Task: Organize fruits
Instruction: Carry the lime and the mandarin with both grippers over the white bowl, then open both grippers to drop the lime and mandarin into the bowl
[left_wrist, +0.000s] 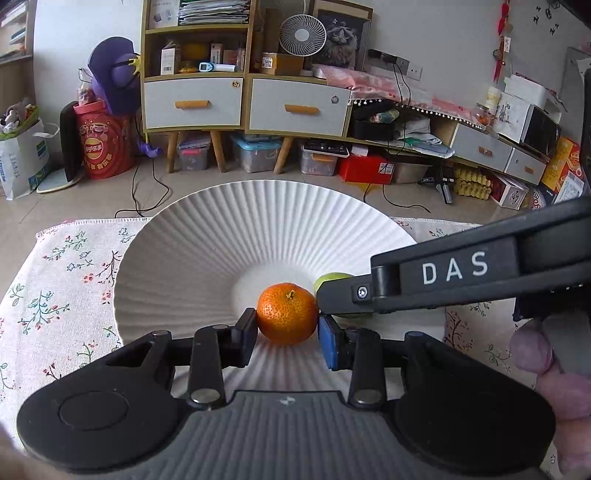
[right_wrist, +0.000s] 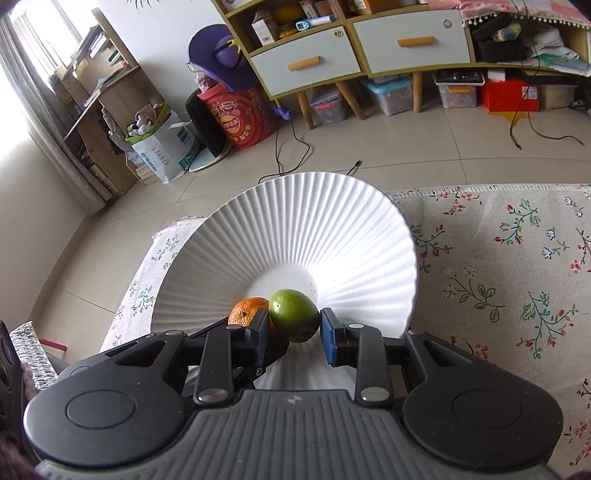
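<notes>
A small orange tangerine (left_wrist: 287, 313) rests low in a white ribbed plate (left_wrist: 221, 236), and my left gripper (left_wrist: 287, 329) is shut on it, one pad pressed to each side. Just to its right a green round fruit (left_wrist: 331, 277) peeks out from behind the black finger (left_wrist: 343, 295) of my right gripper. In the right wrist view the green fruit (right_wrist: 293, 314) sits between the pads of my right gripper (right_wrist: 295, 326), which is shut on it over the plate (right_wrist: 295, 221). The tangerine (right_wrist: 245, 312) touches the green fruit's left side there.
The plate stands on a floral tablecloth (right_wrist: 498, 277) near the table's far edge, with tiled floor beyond. A hand (left_wrist: 554, 369) holds the right gripper at the lower right of the left wrist view. Cabinets, boxes and cables line the far wall.
</notes>
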